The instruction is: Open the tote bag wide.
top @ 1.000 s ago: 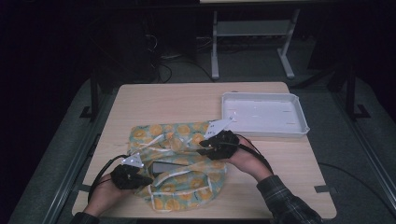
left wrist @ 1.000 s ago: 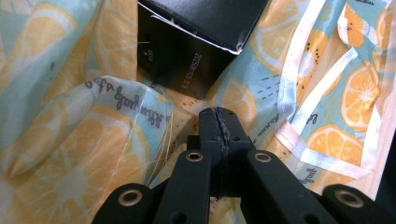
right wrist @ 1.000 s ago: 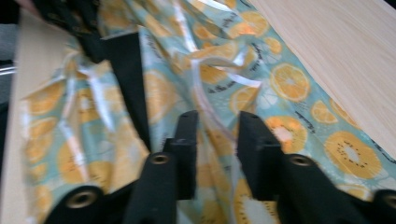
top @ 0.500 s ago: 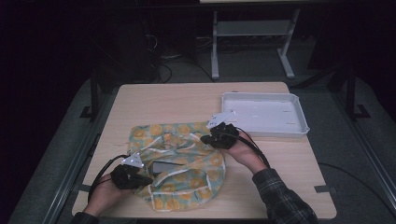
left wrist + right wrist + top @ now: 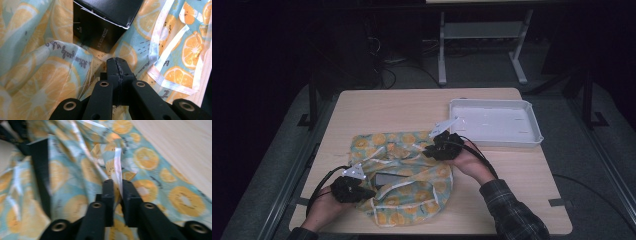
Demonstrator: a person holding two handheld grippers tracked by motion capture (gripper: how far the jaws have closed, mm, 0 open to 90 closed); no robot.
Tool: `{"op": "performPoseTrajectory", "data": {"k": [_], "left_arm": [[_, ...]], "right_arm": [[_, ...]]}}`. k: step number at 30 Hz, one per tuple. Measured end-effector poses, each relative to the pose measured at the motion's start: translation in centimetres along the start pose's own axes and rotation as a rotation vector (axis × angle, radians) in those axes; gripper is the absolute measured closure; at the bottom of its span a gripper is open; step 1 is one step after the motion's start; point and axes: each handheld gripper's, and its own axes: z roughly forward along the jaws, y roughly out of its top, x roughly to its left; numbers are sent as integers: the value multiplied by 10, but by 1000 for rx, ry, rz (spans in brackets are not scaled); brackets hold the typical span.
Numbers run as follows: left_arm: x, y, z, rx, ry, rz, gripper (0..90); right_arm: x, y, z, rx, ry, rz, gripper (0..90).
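Note:
A fabric bag [image 5: 412,200] printed with orange slices lies crumpled on the table's near half, and a black box [image 5: 389,178] sits in its opening. In the left gripper view the box [image 5: 105,25] lies just beyond my left gripper [image 5: 117,62], whose jaws are shut on a fold of the bag's fabric [image 5: 62,75]. From above, the left gripper [image 5: 368,192] is at the bag's near left edge. My right gripper [image 5: 426,152] is at the bag's far right edge. Its jaws [image 5: 117,185] have just been closing and now pinch the bag's white strap [image 5: 118,162].
A white tray [image 5: 512,141] stands on the far right of the wooden table [image 5: 412,110]. Bare wood lies beyond the bag and to its right. A metal stand and cables are on the dark floor behind the table.
My right hand has shifted a little left and farther across the bag's edge. The left hand and the box have stayed put.

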Motion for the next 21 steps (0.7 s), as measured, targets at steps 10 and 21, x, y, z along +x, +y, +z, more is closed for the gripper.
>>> {"op": "performPoseTrajectory", "data": {"k": [10, 21], "left_arm": [[0, 0, 0, -1, -3, -6, 896], [-1, -1, 0, -1, -3, -4, 896]], "right_arm": [[-39, -22, -14, -1, -123, 111, 884], [-57, -52, -2, 135, -192, 145, 887]]}}
